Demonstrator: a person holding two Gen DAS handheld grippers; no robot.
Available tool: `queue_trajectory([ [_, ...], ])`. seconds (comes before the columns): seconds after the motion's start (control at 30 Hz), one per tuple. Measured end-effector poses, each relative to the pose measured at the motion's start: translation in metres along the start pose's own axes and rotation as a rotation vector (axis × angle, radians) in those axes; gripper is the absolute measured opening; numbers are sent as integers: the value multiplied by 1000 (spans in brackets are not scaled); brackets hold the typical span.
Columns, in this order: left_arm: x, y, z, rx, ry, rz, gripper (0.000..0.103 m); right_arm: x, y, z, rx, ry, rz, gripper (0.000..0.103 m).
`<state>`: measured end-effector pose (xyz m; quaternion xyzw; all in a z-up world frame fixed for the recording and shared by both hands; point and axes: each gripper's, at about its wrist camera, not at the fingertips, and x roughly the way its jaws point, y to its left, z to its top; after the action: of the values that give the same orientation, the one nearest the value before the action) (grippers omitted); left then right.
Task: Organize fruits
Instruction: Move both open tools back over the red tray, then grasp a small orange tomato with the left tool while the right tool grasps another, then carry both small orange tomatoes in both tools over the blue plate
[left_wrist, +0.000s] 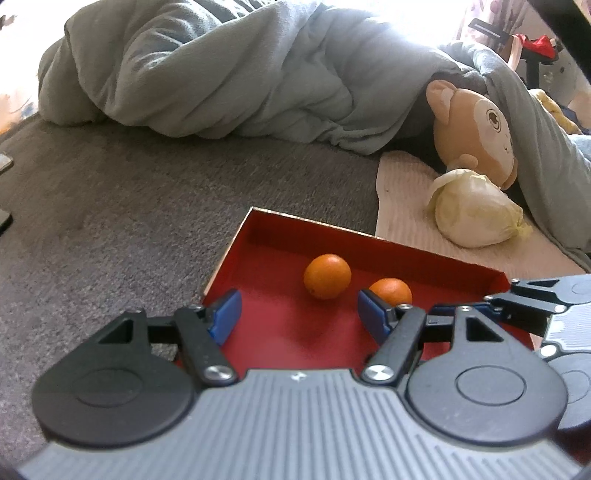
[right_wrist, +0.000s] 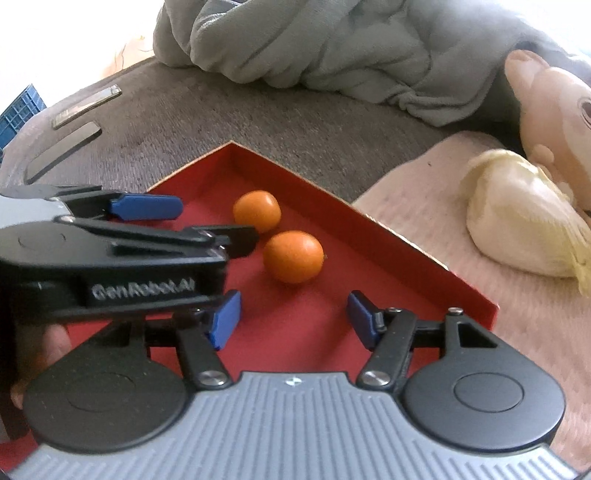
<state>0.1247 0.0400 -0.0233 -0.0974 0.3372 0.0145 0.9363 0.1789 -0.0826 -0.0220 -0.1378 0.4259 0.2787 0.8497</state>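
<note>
Two oranges lie in a shallow red tray (left_wrist: 369, 236) on a grey surface. In the left wrist view my left gripper (left_wrist: 299, 314) hangs open over the tray floor, with one orange (left_wrist: 327, 276) just ahead of its gap and the other orange (left_wrist: 391, 291) behind its right pad. In the right wrist view my right gripper (right_wrist: 293, 317) is open above the same tray (right_wrist: 388, 240). The nearer orange (right_wrist: 293, 256) sits just beyond its fingertips and the farther orange (right_wrist: 256, 210) behind that. My left gripper (right_wrist: 199, 221) reaches in from the left, open and empty.
A pale cabbage (left_wrist: 476, 210) rests on a white towel (left_wrist: 402, 206) right of the tray, against a plush monkey (left_wrist: 476, 129). A bunched grey-blue blanket (left_wrist: 221, 74) fills the back. Two flat dark slabs (right_wrist: 62, 155) lie on the grey surface at the left.
</note>
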Motion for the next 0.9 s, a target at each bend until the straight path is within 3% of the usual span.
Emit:
queue_trajectory([
  [0.23,15,-4,8,21,-12,-11,71,11,2,12,-18,-22,-10,68],
  [0.33,20,-3,10,13,-1,-39,52,14,0,15,-21,-32,-5,61],
  [0.47,21,0,11,10,-4,-46,50,15,0,17,-20,-35,6,46],
  [0.53,19,0,12,10,-10,-79,33,15,0,17,-23,-34,2,46],
  [0.9,3,-3,0,34,-32,-50,32,-12,-1,2,-24,33,-43,45],
])
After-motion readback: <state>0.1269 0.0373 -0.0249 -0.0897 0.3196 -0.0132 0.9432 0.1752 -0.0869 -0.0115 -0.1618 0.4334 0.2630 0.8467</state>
